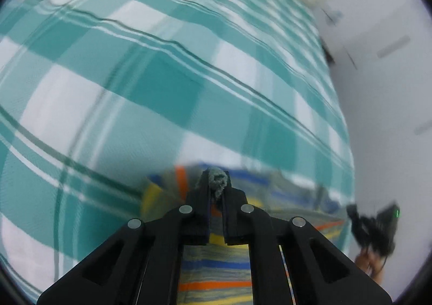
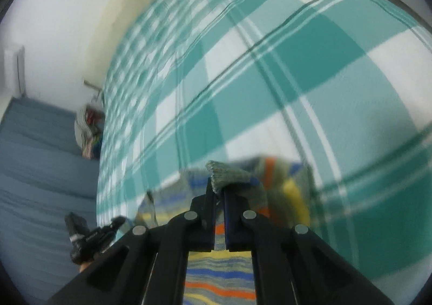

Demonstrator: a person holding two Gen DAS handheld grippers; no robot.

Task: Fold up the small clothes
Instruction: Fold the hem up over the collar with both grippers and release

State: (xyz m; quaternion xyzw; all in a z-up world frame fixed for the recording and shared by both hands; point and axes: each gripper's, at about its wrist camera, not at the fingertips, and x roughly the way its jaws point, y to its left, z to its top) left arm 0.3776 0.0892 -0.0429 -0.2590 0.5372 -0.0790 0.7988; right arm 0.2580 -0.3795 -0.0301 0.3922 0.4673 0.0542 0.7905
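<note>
Left gripper (image 1: 216,183) pinches the striped garment's (image 1: 216,272) grey edge; right gripper (image 2: 219,186) clamps another edge; cloth hangs beneath both, over the checked sheet (image 1: 162,75).

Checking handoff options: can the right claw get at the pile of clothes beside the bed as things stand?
Probably not. The right claw is shut on the striped garment's grey edge, so it is occupied. The pile of clothes sits off the checked bedspread's far edge, well away; the garment would have to be let go first.
</note>
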